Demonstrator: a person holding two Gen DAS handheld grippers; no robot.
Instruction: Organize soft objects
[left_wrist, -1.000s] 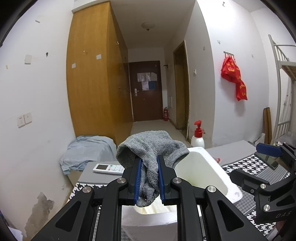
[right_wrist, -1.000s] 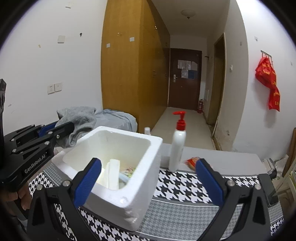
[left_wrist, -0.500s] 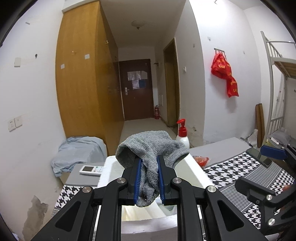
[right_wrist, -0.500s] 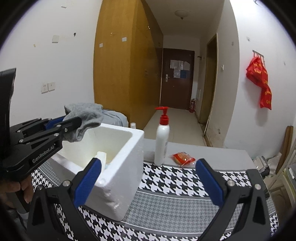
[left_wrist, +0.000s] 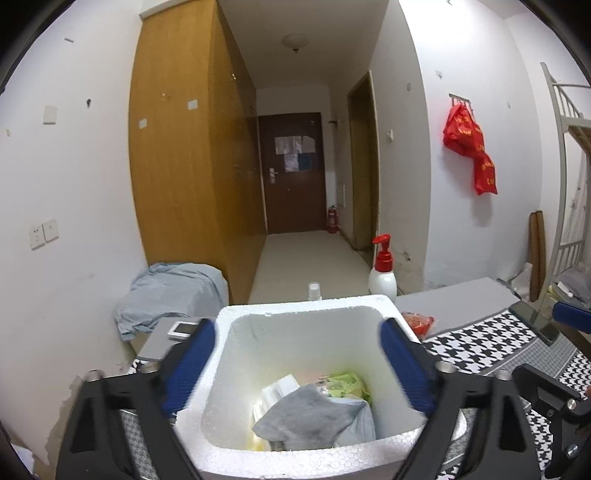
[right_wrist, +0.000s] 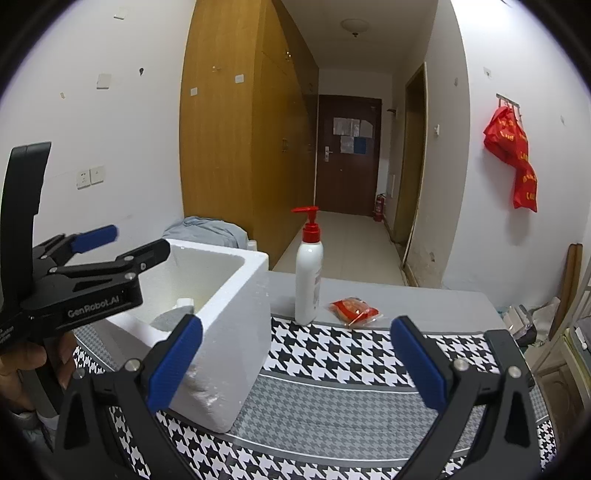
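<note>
Hovering over the foam box (left_wrist: 303, 314), my left gripper (left_wrist: 295, 369) has its jaws spread wide; the grey sock (left_wrist: 303, 413) lies inside. My right gripper (right_wrist: 295, 365) waits right of it, jaws wide and empty.

"genrobot.ai" printed on left gripper (right_wrist: 114, 243) arm; nothing else legible.

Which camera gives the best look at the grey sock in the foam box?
The left wrist view: it looks down into the foam box at the whole grey sock. The right wrist view shows only a sliver behind the box wall.
</note>
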